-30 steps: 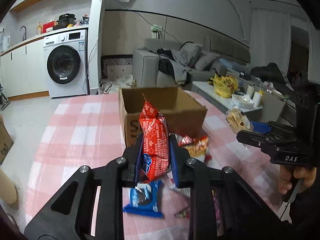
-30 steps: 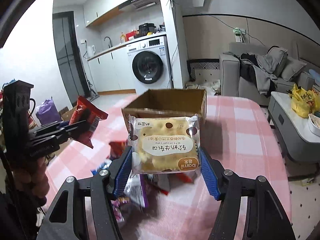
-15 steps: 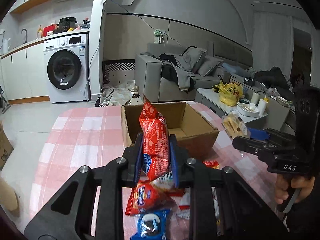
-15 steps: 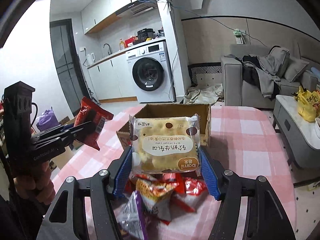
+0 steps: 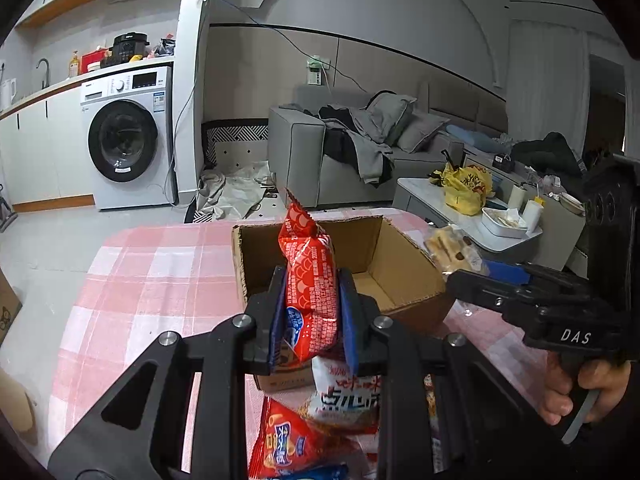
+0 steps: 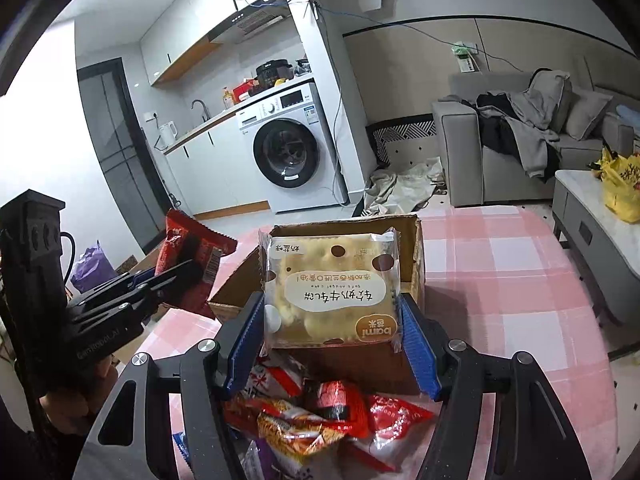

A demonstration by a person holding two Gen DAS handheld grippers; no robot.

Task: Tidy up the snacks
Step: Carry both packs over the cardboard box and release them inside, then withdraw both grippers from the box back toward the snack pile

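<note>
Left gripper (image 5: 312, 316): clenched on a red snack packet (image 5: 310, 280), blue pads pressing both flat sides.
Red snack packet: long axis upright, crimped top edge pointing up; it stands in front of the cardboard box (image 5: 400, 276), its top overlapping the box's opening in the left wrist view.
Right gripper (image 6: 332, 320): grasping a clear-wrapped nougat cake (image 6: 330, 292) by its left and right edges.
Nougat cake: broad face toward the camera, print upside down, brand mark at the lower right; roughly square, held level just before the box's near wall.
Cardboard box: open top, on the pink checked desk (image 5: 160, 272), past the loose snacks.
Loose snack pile (image 6: 320, 416): red, orange and white packets lying on the desk at the near side of the box, under both grippers.
Left wrist view only: the box floor, bare where it shows; a blue-and-white packet (image 5: 304, 474) at the bottom edge; the right gripper from the side, right of the box, with a hand (image 5: 580, 392) on its trigger.
Right wrist view only: the red packet's back with a barcode, tilted, left of the box; the left gripper's black body from the side.
Background beyond the box: washing machine (image 5: 128, 144), grey sofa (image 5: 304, 160) with clothes, low table with a yellow bag (image 5: 466, 188).
</note>
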